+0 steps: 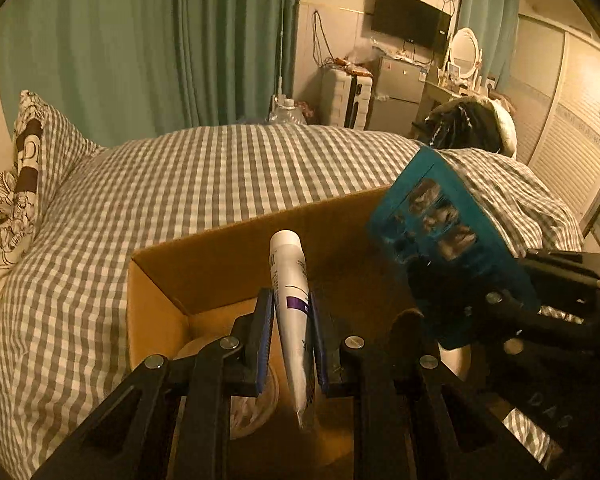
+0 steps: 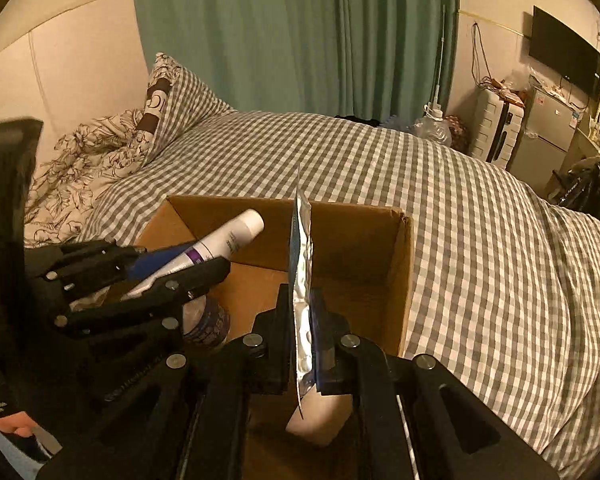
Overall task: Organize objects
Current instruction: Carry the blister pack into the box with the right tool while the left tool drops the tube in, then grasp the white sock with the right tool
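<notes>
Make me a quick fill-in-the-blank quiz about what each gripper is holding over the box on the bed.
The left gripper holds a white ____.
The right gripper holds a flat foil ____ by its edge.
Both are above an open ____ box.
The box sits on a ____ checked bedspread.

Missing words: tube; packet; cardboard; grey and white

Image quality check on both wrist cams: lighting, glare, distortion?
Left wrist: dim warm light, heavy fisheye vignette, tube sharp, blister pack slightly blurred with glare on its pockets. Right wrist: same amber cast, foil edge of the pack glints, box interior shadowed.
</notes>
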The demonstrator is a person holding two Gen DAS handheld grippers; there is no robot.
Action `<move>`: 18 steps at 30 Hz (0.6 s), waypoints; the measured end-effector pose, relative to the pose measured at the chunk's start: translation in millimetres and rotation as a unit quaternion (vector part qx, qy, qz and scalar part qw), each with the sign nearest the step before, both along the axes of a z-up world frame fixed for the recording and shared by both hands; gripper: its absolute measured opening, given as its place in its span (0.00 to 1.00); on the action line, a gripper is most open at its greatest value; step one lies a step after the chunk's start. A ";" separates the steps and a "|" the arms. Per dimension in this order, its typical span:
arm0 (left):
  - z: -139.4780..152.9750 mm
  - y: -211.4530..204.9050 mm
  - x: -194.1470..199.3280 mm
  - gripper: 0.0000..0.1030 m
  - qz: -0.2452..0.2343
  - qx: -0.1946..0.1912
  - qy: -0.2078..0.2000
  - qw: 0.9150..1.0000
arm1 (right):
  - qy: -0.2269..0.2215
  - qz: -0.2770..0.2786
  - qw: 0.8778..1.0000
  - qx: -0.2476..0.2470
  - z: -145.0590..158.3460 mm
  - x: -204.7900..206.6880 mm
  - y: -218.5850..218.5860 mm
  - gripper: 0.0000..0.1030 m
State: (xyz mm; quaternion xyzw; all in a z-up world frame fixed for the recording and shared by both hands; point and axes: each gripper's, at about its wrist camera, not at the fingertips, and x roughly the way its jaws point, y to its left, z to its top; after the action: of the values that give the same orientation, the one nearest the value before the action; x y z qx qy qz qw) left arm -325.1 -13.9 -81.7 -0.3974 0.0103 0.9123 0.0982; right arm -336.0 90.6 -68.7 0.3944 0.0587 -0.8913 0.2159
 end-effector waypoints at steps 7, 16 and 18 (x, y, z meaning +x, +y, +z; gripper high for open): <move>22.6 -3.0 17.9 0.75 0.025 -0.006 0.019 0.999 | 0.033 -0.030 0.999 -0.008 24.7 17.7 14.2 0.59; 102.6 -11.2 84.0 0.94 0.036 -0.014 0.078 0.996 | 0.094 -0.055 0.994 -0.011 111.1 88.1 44.0 0.70; 125.2 -17.2 108.9 1.00 0.043 -0.011 0.098 0.994 | 0.108 -0.060 0.992 -0.014 130.9 106.9 50.0 0.75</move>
State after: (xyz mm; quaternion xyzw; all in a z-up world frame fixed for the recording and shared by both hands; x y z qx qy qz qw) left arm -216.2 -31.1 43.4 -0.3074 0.0130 0.9500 0.0531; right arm -229.0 140.6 62.2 0.2952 0.0458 -0.9409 0.1598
